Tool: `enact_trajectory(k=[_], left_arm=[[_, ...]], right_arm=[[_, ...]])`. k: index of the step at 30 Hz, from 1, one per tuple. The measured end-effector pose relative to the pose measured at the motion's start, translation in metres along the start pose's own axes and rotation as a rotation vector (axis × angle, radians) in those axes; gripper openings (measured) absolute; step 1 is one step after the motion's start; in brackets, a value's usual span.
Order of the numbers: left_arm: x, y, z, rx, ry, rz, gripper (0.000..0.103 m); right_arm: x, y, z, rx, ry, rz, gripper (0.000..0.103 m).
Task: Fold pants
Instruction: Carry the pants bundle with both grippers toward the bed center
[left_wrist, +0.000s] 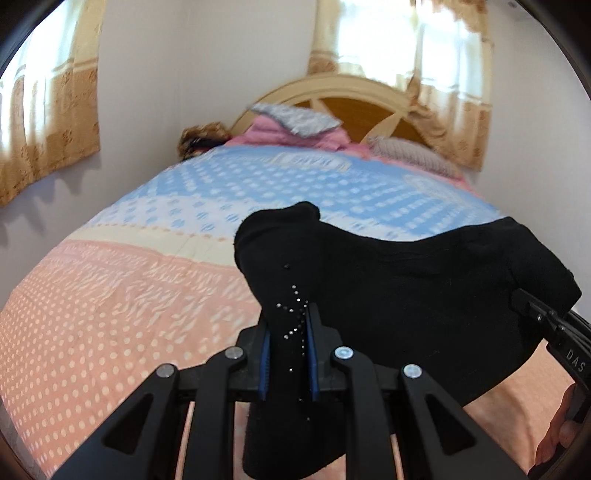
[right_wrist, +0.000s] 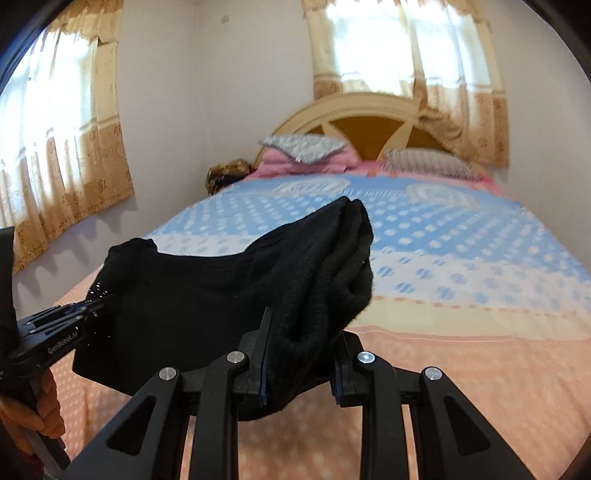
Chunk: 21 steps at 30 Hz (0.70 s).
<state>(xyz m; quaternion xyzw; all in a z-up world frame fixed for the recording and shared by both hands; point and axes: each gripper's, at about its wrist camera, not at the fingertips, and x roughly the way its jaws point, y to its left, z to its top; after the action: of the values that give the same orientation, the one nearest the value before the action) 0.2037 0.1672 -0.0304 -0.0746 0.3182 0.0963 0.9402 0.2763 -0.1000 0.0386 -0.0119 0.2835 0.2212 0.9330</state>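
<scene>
- Pants (left_wrist: 388, 280), black knit with a scatter of small studs, are up off the bed (left_wrist: 129, 295), slung between my two grippers and sagging in the middle.
- Left gripper (left_wrist: 288, 354) is clamped tight on a studded edge, blue pads nearly together with a thin layer of cloth between them.
- Right gripper (right_wrist: 299, 365) has a thick bunched wad in its jaws; fingers sit wider apart there, pressed against the bulk.
- From the right wrist I can see the left gripper off to the side, biting the far corner.
- My read: this is the carry-and-spread step, no fold laid yet.
- Next move calls for pulling the hands apart to take out the sag, then lowering the cloth flat onto the pink-and-blue bedspread.
- Risk: that right-hand wad could drop a layer and spoil the edge.
- Pillows (right_wrist: 303, 146) and headboard (right_wrist: 354, 107) sit well beyond, out of my way.
</scene>
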Motion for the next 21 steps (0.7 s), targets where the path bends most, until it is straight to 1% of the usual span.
enact_trajectory(k=[1,2,6,7,9,12,14,17,19,20,21], left_arm=[[0.013,0.002,-0.001,-0.003,0.022,0.013,0.017],[0.026,0.005,-0.002,-0.007,0.048,0.022,0.017],[0.057,0.014,-0.013,-0.001,0.117,0.056,0.017],[0.066,0.016,-0.017,0.001,0.131,0.066,0.017],[0.075,0.018,-0.021,-0.008,0.153,0.064,0.017],[0.083,0.015,-0.024,0.013,0.160,0.078,0.020],[0.082,0.009,-0.030,0.049,0.156,0.104,0.022],[0.081,0.007,-0.033,0.064,0.151,0.122,0.023],[0.083,0.009,-0.033,0.060,0.157,0.134,0.029],[0.084,0.011,-0.033,0.056,0.163,0.146,0.037],[0.083,0.013,-0.032,0.050,0.167,0.181,0.054]], right_arm=[[0.020,0.000,-0.001,-0.001,0.028,0.008,0.025],[0.031,0.001,-0.004,-0.005,0.050,0.008,0.025],[0.086,-0.001,-0.014,-0.017,0.148,0.008,0.025],[0.095,-0.001,-0.017,-0.023,0.163,-0.004,0.025],[0.113,-0.005,-0.022,-0.026,0.193,-0.037,0.025],[0.125,-0.013,-0.038,-0.010,0.239,-0.054,0.026],[0.128,-0.015,-0.044,-0.008,0.251,-0.060,0.026],[0.131,-0.015,-0.046,-0.004,0.261,-0.060,0.027],[0.134,-0.016,-0.046,0.000,0.273,-0.064,0.029],[0.134,-0.016,-0.046,0.005,0.278,-0.064,0.035],[0.134,-0.018,-0.046,0.010,0.284,-0.072,0.040]])
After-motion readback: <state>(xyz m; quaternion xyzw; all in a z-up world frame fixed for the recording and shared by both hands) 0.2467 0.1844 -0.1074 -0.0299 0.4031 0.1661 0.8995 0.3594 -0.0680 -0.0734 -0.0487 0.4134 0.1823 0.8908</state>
